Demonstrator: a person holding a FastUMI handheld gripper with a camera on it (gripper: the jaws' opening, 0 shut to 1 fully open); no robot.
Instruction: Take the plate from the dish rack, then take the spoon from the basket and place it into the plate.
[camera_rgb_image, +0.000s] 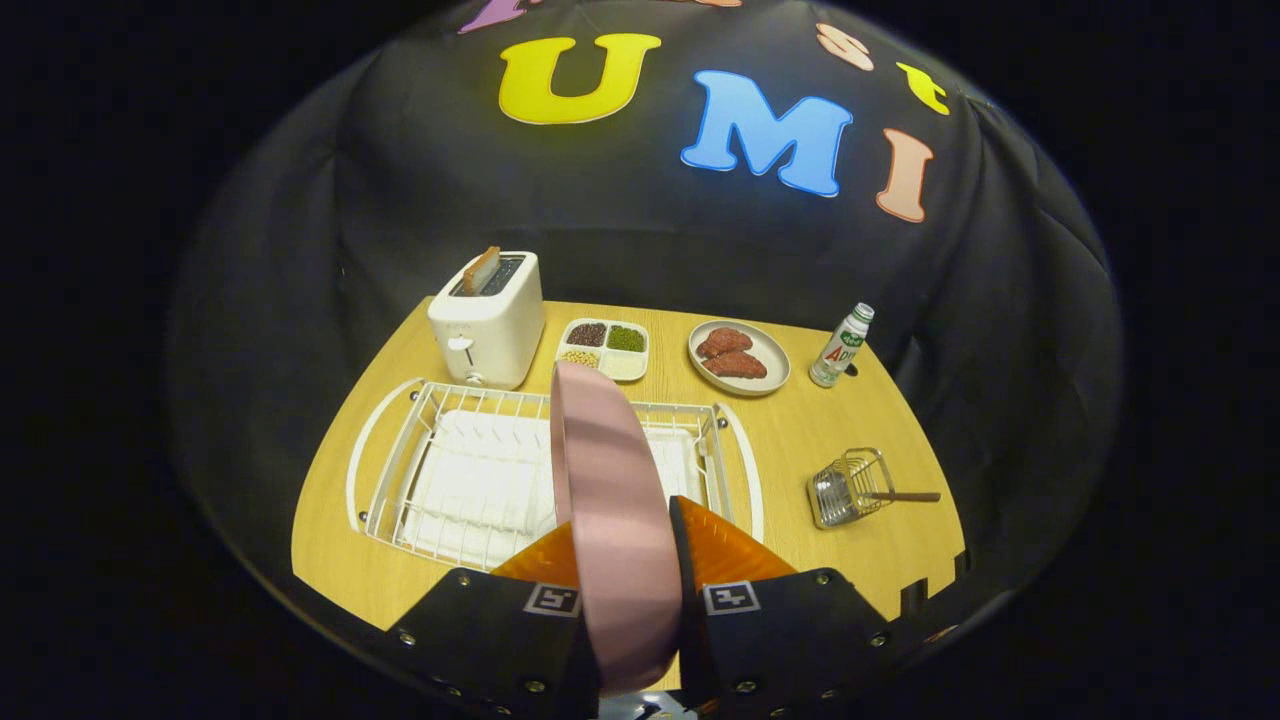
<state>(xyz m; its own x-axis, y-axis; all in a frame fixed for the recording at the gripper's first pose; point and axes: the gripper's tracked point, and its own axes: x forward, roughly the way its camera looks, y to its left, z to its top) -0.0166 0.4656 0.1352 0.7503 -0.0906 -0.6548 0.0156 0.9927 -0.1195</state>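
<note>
- Bright overhead light on the desk (860, 440), dim toward the cloth wall.
- Soft sheen on the pink plate (610, 500).
- Strong fisheye bending at edges; centre sharp.

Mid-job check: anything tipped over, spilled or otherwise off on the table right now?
The wire basket lies tipped on its side, right of the dish rack, the spoon handle sticking out sideways. The pink plate is edge-on, clamped in the gripper. No spills.

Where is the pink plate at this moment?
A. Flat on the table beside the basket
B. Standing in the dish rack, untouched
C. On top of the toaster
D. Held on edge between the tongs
D: the pink plate stands on edge, clamped between the tongs, above the dish rack.
</note>
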